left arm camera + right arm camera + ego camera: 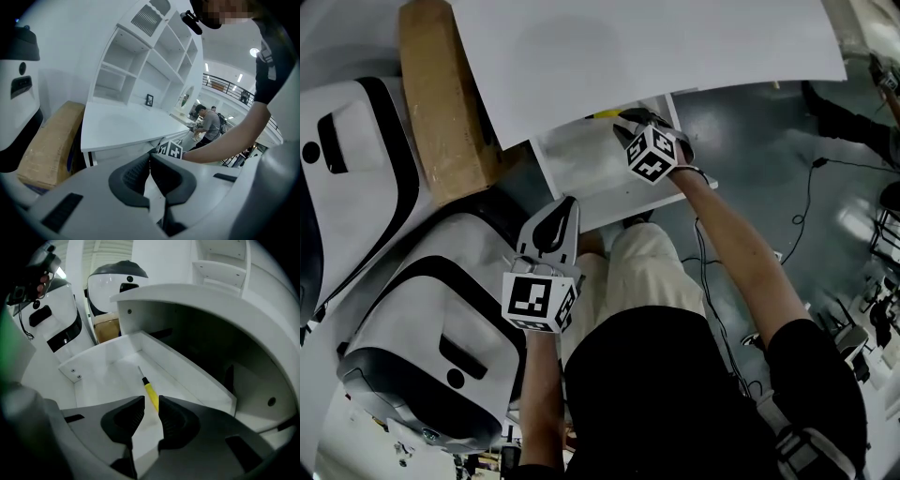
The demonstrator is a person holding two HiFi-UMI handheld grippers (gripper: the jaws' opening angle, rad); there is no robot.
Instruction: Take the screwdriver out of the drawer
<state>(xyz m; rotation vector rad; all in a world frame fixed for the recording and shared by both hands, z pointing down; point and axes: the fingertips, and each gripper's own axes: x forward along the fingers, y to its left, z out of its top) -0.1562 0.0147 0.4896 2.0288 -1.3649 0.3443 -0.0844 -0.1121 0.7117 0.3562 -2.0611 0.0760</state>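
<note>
The drawer point(105, 376) under the white desk point(656, 47) is pulled out. On its floor lies a screwdriver point(149, 391) with a yellow handle and a thin dark shaft pointing away from me. My right gripper point(151, 401) reaches down into the drawer; its jaws stand apart, open, and the handle's near end shows in the gap, not pressed by the pads. In the head view a sliver of the yellow handle point(602, 114) shows beside the right gripper point(634, 120). My left gripper point(564, 204) hangs shut and empty in front of the drawer point(581, 173), its tips point(150, 157) together.
A brown cardboard box point(441, 103) stands left of the drawer. White-and-black moulded shells point(422, 347) fill the left side. Cables point(806, 197) run over the grey floor at the right. White shelves point(140, 70) rise behind the desk; a person point(210, 124) stands far off.
</note>
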